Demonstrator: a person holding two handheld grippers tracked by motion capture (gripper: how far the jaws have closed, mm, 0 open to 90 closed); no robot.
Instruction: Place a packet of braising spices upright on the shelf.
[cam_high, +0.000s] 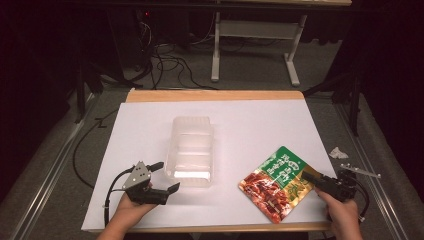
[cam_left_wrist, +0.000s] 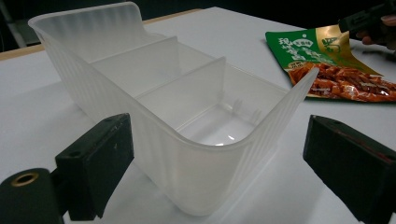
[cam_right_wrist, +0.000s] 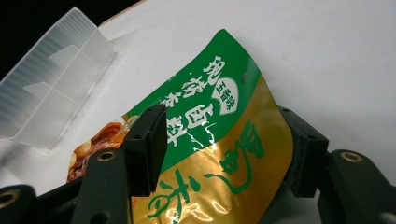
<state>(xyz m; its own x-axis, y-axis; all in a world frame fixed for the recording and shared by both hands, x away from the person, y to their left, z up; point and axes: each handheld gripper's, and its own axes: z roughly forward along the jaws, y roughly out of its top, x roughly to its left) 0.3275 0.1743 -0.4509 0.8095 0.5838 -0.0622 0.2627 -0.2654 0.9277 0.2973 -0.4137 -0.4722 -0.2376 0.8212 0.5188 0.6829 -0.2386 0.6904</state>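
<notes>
Foil snack pouch at bench 4 o'clock, buckling between right gripper fingers, ready to lift. Left gripper fingers wide, straddling translucent divided bin to steady it.

Bin blocks path between tongs.

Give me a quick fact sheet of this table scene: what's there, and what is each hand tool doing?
Surface: white table
Container: clear plastic box with three compartments, nothing in them
Packet: green and gold snack pouch, lying right of the box
Left gripper: open, jaws either side of the box's near end, not touching it
Right gripper: jaws pressing the pouch's edges, which bow upward between them
</notes>
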